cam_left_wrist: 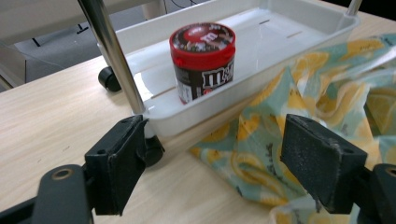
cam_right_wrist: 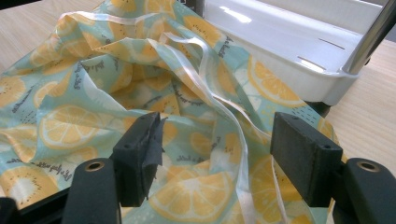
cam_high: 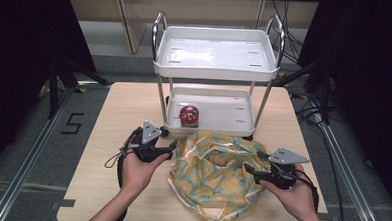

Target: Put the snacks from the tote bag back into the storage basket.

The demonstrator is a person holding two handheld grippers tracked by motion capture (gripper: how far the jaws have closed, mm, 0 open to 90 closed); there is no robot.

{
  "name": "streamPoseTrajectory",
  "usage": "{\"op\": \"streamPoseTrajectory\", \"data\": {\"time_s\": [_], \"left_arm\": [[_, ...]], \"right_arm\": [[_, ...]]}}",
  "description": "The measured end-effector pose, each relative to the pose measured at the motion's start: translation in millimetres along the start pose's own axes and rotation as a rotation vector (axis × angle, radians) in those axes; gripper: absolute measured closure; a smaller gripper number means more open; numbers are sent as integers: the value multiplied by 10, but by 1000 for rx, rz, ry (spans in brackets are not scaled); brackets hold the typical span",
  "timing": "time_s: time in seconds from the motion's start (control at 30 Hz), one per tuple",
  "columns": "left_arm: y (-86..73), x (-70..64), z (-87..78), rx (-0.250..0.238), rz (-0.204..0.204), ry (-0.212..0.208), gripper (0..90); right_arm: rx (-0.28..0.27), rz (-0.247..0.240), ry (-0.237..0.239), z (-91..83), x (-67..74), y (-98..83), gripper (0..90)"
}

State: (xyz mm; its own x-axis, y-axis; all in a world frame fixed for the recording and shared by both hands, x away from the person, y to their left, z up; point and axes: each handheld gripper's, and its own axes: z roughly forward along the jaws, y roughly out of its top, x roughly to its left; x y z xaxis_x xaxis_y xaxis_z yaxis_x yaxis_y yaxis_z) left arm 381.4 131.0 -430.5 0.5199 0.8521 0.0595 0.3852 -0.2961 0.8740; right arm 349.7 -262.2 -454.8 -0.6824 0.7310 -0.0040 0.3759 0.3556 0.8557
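A crumpled lemon-print bag [cam_high: 213,176] was seen lying on the worktop [cam_high: 108,116] toward its near edge, its far side touching the lower tray [cam_high: 243,127] of a small white two-tier cart [cam_high: 216,66] that stood at the middle of the far edge. The left gripper [cam_high: 169,150] was held just beside the bag's left edge with its jaws released and nothing between them; in the left gripper view the fabric was seen to reach only as far as the right jaw. The right gripper [cam_high: 249,169] was held at the bag's right side, its jaws likewise spread wide over the cloth and the pale ribbon handles [cam_right_wrist: 224,112], no fold yet being pinched. A red-lidded candy jar [cam_left_wrist: 203,60] was seen standing in the left part of the lower tray. The step in hand was judged to be the taking of the bag's rim on both sides so that its mouth could be opened; it would best be done by a single layer with its handle being caught on each side rather than a bunched fold. Open room was left at the left and near edges of the worktop, whereas the cart's tray, leg [cam_left_wrist: 112,51] and castor [cam_left_wrist: 108,78] stood close behind the left jaws, so any lift was judged safer if drawn toward the near edge.
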Motion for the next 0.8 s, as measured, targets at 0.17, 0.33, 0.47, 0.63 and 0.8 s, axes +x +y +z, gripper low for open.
{"op": "streamPoseTrajectory", "data": {"time_s": [0.17,0.33,0.47,0.63,0.8], "left_arm": [[-126,-4,-31,5,20,-5,215],[-289,-11,-60,5,-19,-15,215],[-391,-9,-87,5,-32,-6,216],[-466,-48,-79,4,-71,-26,218],[-460,-69,-56,-7,-73,-48,220]], "right_arm": [[0,13,-13,-6,12,-5,351],[19,39,-5,-12,33,-7,351],[-1,14,-15,-1,10,-9,351],[-6,-15,-13,11,-28,-12,350],[10,34,-11,2,-15,-24,348]]}}
